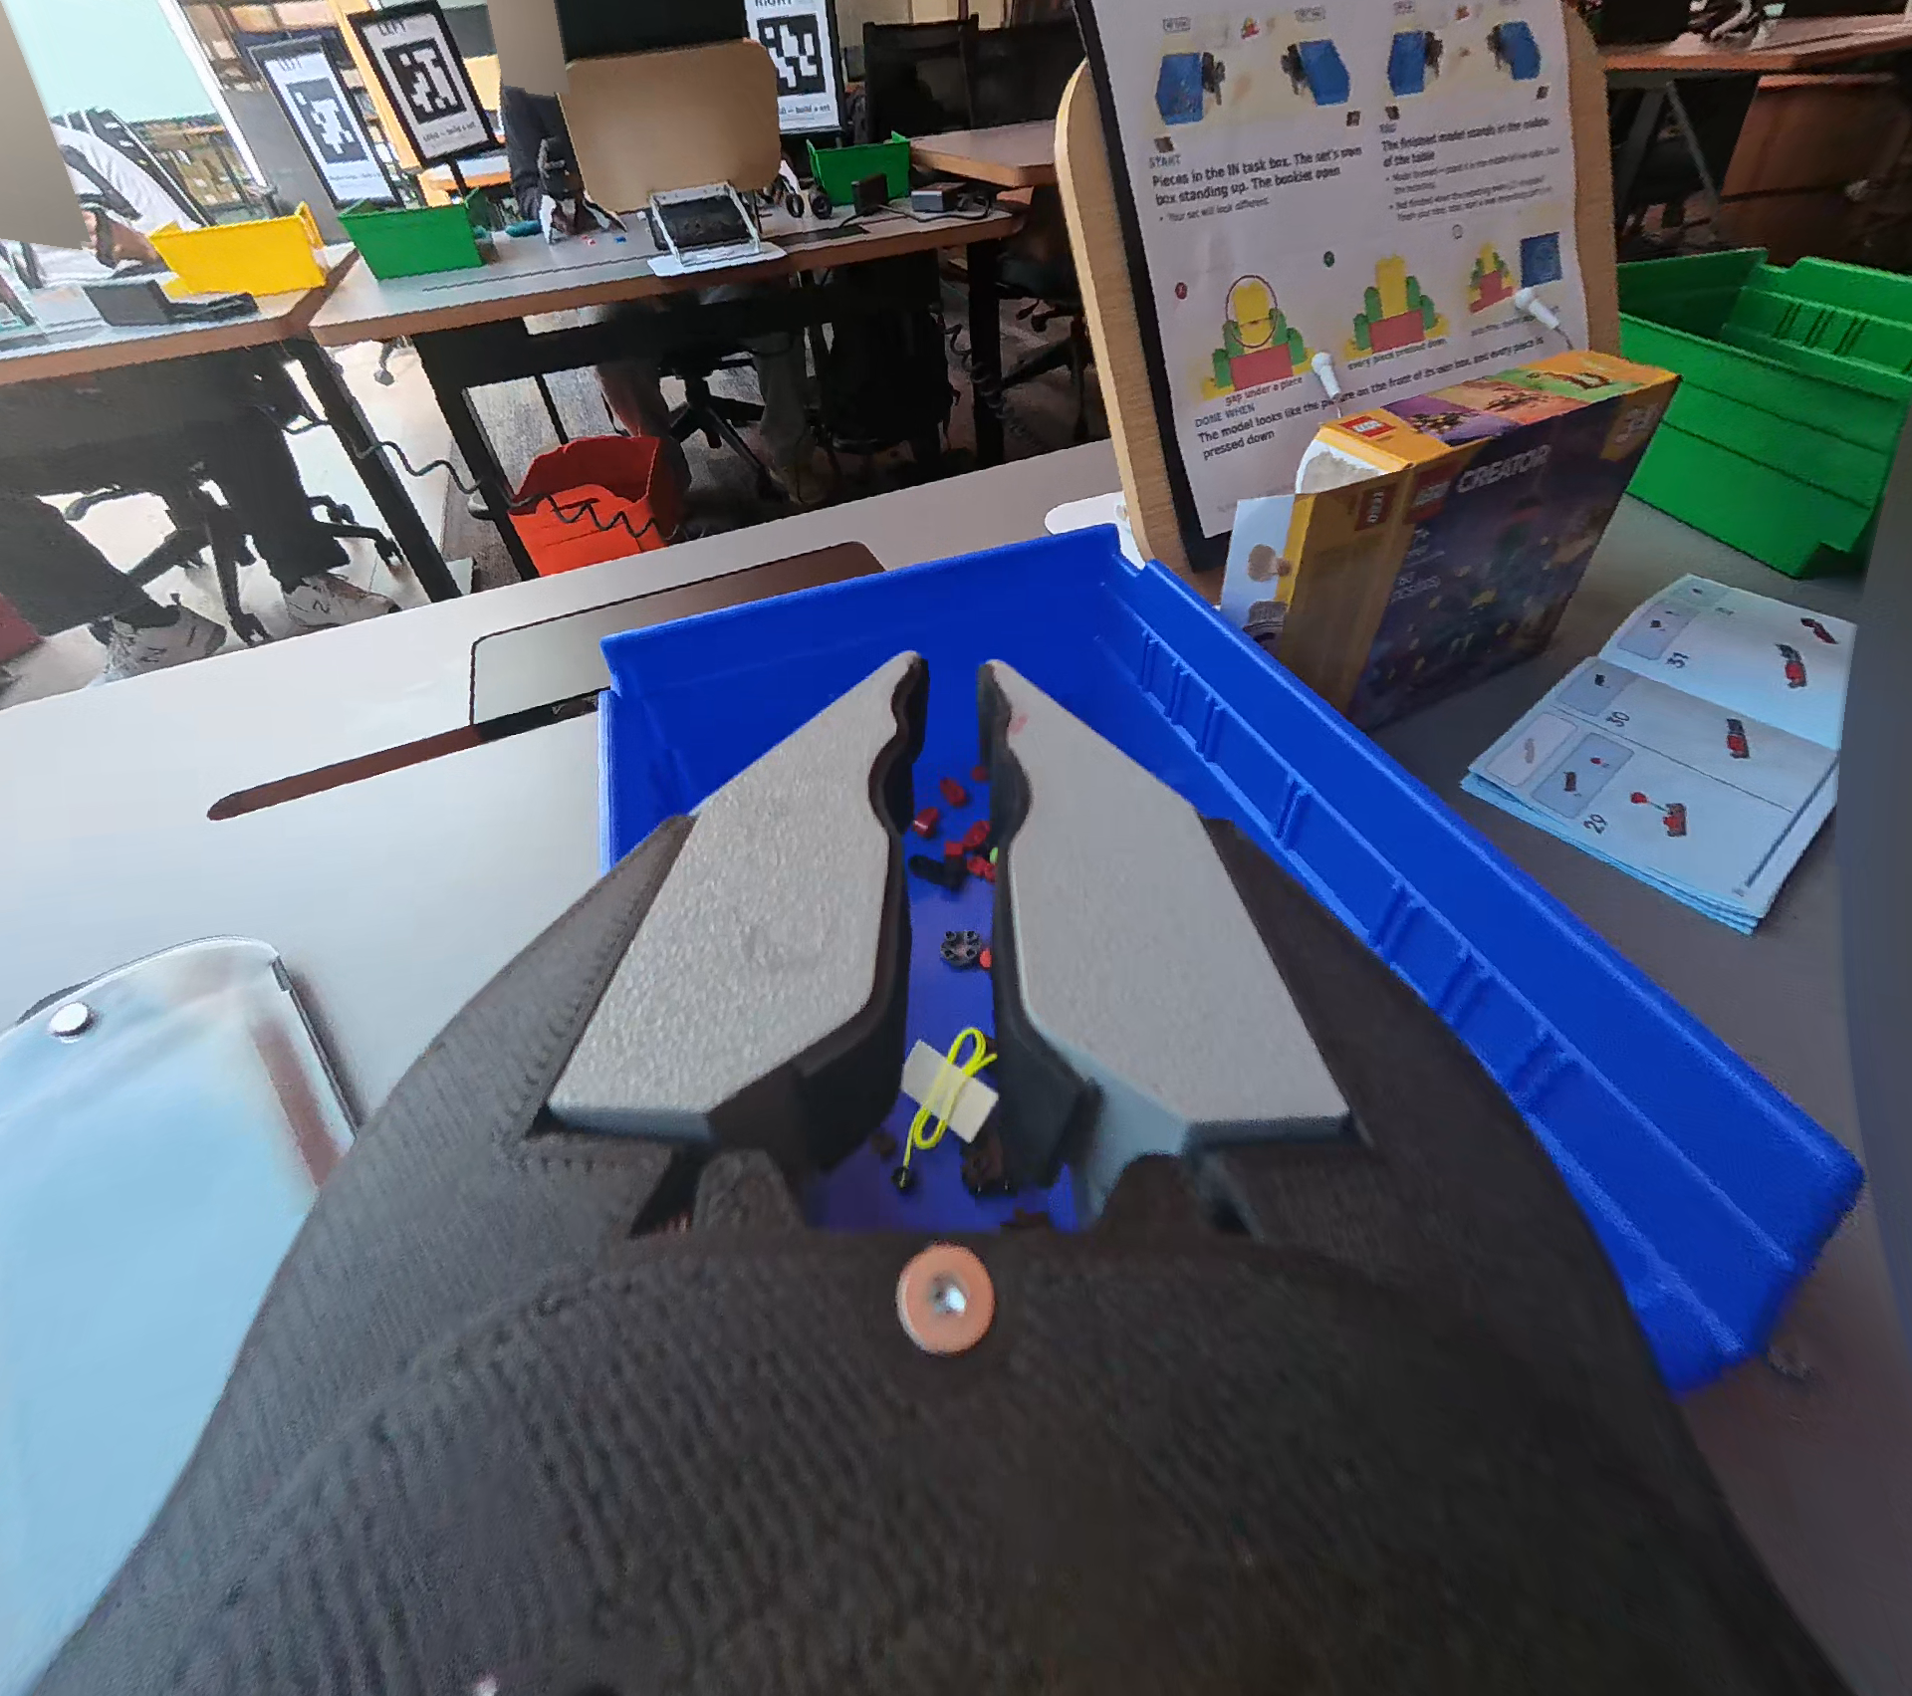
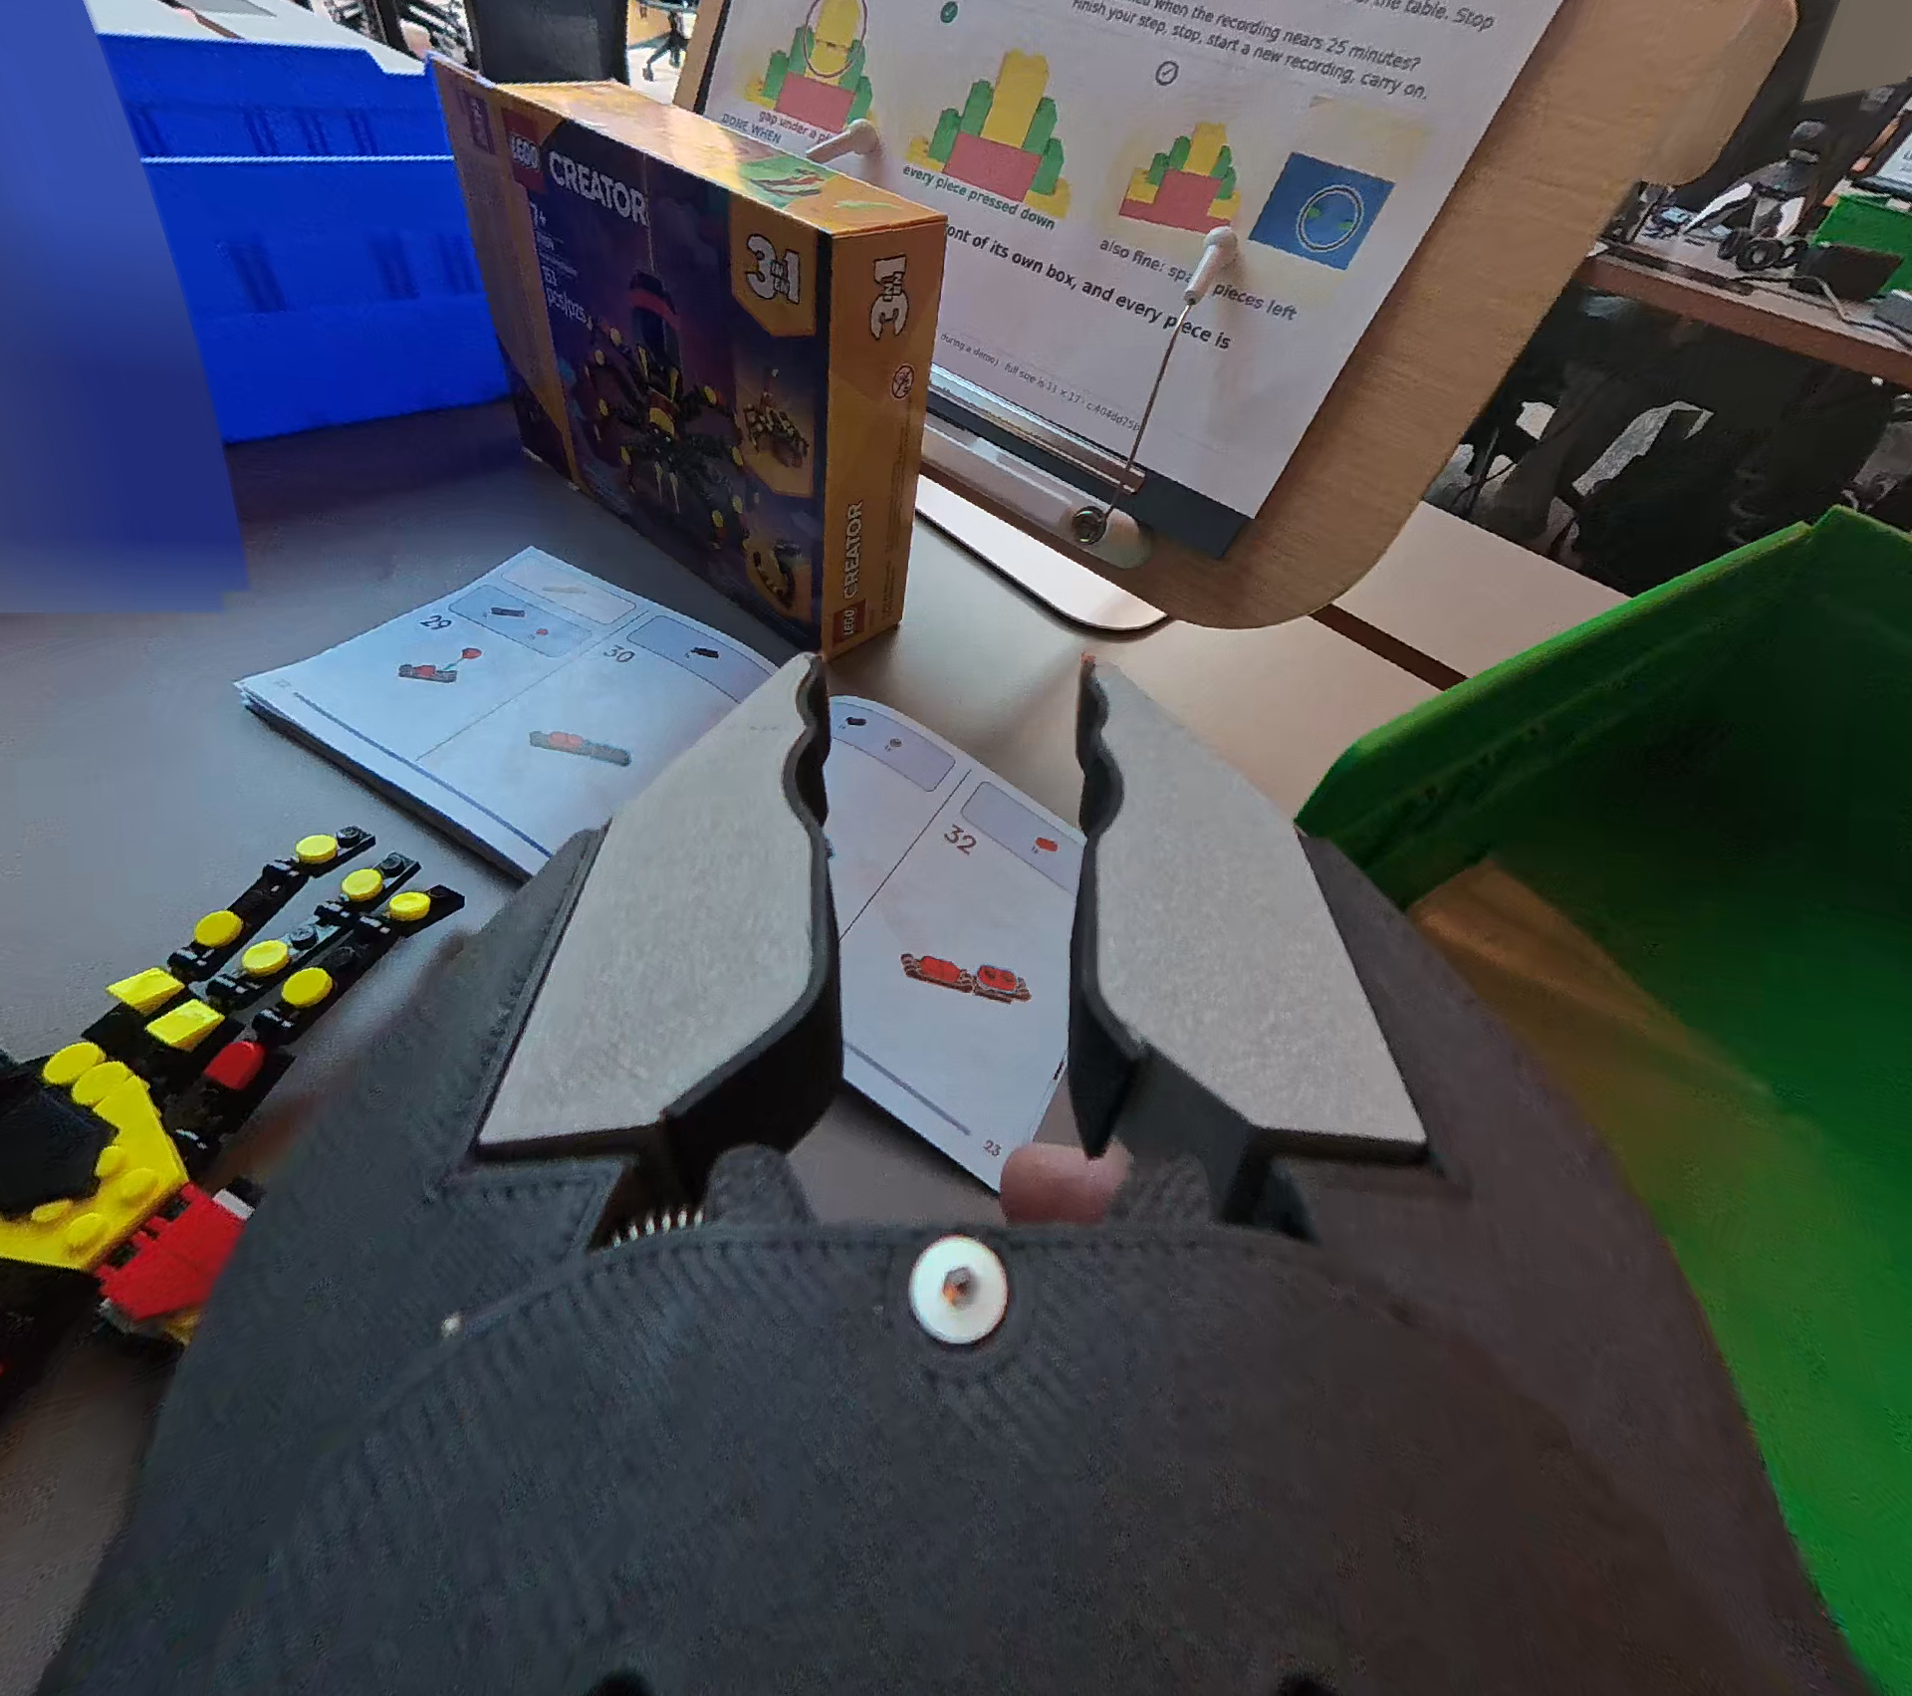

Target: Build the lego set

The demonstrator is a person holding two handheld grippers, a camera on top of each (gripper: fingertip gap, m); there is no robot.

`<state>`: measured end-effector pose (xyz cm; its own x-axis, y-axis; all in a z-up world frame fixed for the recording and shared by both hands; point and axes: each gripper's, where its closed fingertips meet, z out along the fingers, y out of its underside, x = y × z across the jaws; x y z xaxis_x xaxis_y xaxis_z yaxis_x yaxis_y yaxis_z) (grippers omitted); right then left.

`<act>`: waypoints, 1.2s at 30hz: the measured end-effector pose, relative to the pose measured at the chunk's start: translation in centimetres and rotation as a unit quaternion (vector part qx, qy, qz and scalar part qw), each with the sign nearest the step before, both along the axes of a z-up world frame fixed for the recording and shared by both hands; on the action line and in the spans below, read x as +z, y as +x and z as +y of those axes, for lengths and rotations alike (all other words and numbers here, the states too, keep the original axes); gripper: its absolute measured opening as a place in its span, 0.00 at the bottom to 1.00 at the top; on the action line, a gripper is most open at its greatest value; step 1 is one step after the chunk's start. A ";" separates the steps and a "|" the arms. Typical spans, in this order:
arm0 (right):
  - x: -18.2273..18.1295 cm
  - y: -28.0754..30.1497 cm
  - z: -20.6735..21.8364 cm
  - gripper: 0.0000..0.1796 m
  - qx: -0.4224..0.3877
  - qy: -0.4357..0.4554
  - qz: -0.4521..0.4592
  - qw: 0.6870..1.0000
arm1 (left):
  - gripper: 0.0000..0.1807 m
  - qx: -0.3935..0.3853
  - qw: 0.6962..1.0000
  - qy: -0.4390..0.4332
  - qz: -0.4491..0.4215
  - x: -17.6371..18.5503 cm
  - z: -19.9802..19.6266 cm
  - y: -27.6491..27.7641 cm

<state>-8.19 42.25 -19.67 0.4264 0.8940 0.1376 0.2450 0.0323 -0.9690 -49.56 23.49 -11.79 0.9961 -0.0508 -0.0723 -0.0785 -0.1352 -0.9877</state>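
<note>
My left gripper [image 1: 952,669] hangs over the blue bin [image 1: 1449,901], its jaws a narrow gap apart with nothing between them. In the bin lie small red and black pieces [image 1: 957,829], a black round piece [image 1: 962,945] and a yellow string on a white piece [image 1: 947,1098]. My right gripper [image 2: 952,674] is open and empty above the open instruction booklet [image 2: 497,694]. The partly built black, yellow and red model [image 2: 155,1026] lies on the table to its left. The set's box [image 2: 704,363] stands upright behind the booklet.
A wooden board with an instruction sheet [image 2: 1190,43] stands behind the box. A green bin [image 2: 1707,870] sits close on the right of my right gripper. The blue bin also shows at the left in the right wrist view [image 2: 310,218]. Other desks with bins and people are across the room. Left tips to right tips: about 45 cm. The black round piece [image 1: 962,945] sits 20 cm or so from the ends of my left fingers.
</note>
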 end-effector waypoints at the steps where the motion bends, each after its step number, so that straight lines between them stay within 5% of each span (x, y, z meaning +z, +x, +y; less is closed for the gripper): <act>1: 0.0 0.0 0.0 0.25 0.001 0.002 -0.002 1.000 | 0.04 0.001 1.000 0.009 -0.009 0.1 0.1 0.0; 36: -0.4 -2.3 -3.0 0.20 0.057 0.028 -0.019 0.998 | 0.03 0.000 1.000 -0.008 -0.011 -2.0 1.2 0.9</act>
